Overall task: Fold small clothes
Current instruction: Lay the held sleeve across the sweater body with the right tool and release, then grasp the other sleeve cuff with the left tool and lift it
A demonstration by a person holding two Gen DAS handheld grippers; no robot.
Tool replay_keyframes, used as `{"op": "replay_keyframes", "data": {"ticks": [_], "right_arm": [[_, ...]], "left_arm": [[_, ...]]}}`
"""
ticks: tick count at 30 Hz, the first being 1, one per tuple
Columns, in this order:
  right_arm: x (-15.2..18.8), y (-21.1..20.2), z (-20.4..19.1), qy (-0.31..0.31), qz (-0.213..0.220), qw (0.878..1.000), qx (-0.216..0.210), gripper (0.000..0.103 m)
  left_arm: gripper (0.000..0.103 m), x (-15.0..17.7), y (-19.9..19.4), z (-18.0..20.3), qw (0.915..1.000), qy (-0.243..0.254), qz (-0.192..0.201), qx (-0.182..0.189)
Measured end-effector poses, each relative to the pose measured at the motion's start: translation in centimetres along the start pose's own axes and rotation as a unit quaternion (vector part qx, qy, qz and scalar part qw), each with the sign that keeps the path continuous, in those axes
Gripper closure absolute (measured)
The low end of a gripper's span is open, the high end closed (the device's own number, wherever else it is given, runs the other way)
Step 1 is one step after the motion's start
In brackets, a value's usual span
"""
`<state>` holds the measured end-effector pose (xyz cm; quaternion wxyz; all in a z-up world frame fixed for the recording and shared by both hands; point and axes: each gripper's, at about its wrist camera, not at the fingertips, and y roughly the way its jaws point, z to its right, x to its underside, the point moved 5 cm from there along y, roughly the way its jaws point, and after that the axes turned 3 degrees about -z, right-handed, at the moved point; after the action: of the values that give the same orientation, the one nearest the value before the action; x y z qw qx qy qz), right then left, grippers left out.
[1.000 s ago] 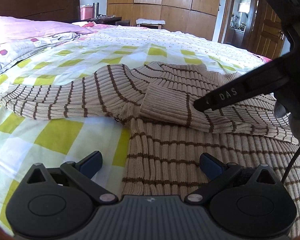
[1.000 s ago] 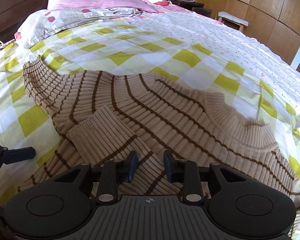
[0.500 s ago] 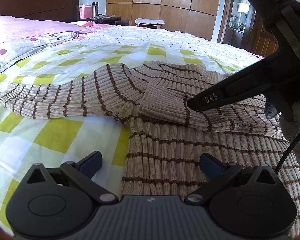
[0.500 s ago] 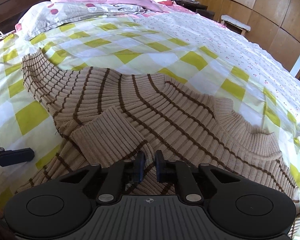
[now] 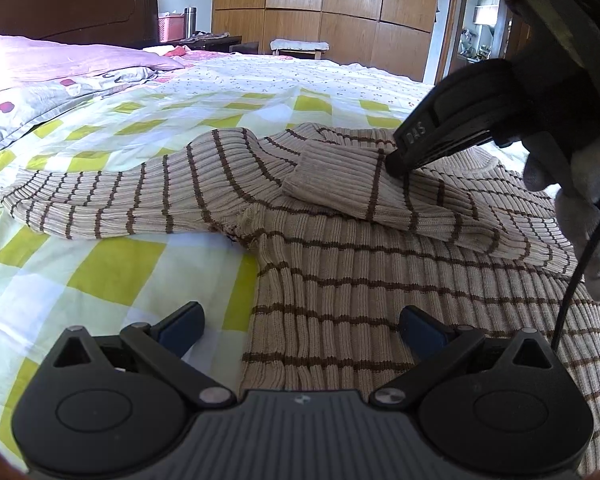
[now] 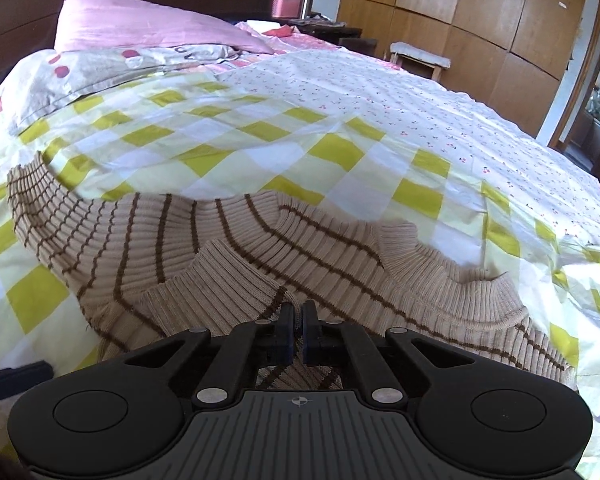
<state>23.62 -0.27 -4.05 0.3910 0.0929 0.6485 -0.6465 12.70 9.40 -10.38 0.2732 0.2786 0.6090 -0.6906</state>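
A beige sweater [image 5: 340,248] with brown stripes lies spread on the checked bed [image 5: 112,264]. The right gripper [image 6: 296,334] has its jaws pinching the sweater's folded-over sleeve [image 5: 340,184] near the cuff, while the left gripper [image 5: 300,328] hovers at the sweater's left edge, jaws spread wide.

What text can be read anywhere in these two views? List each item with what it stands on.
"DAS": pale letters, tilted, on the side of the right gripper finger, seen in the left wrist view.
Grey print on the pillowcase: partly folded under, not readable.
Small round emblem on each gripper body: a mark, no letters.
No text on the striped sweater.
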Motion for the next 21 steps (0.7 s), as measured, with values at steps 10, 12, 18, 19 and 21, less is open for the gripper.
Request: {"op": "replay_keyframes", "data": {"ticks": [10,12,18,19,21], "right_arm": [[1.1,-0.5,0.2,0.015,0.005,1.0,-0.007,0.094],[1.7,-1.4,0.6,0.024,0.011,1.0,-0.015,0.094],[4.1,-1.6,1.7,0.043,-0.01,0.999,-0.011,0.094],[4.4,-1.5,1.9,0.048,-0.015,0.999,-0.013,0.094],[4.9,-1.6,2.0,0.051,-0.017,0.998,-0.014,0.094]], "left_arm": [[0.0,0.1,0.1,0.3,0.9999,0.014,-0.001,-0.009],[0.0,0.1,0.2,0.3,0.9997,0.019,-0.001,-0.014],[0.0,0.0,0.4,0.4,0.9997,0.018,-0.006,-0.017],[0.0,0.1,0.3,0.4,0.9997,0.017,-0.006,-0.018],[0.0,0.0,0.4,0.4,0.9997,0.016,-0.006,-0.018]]}}
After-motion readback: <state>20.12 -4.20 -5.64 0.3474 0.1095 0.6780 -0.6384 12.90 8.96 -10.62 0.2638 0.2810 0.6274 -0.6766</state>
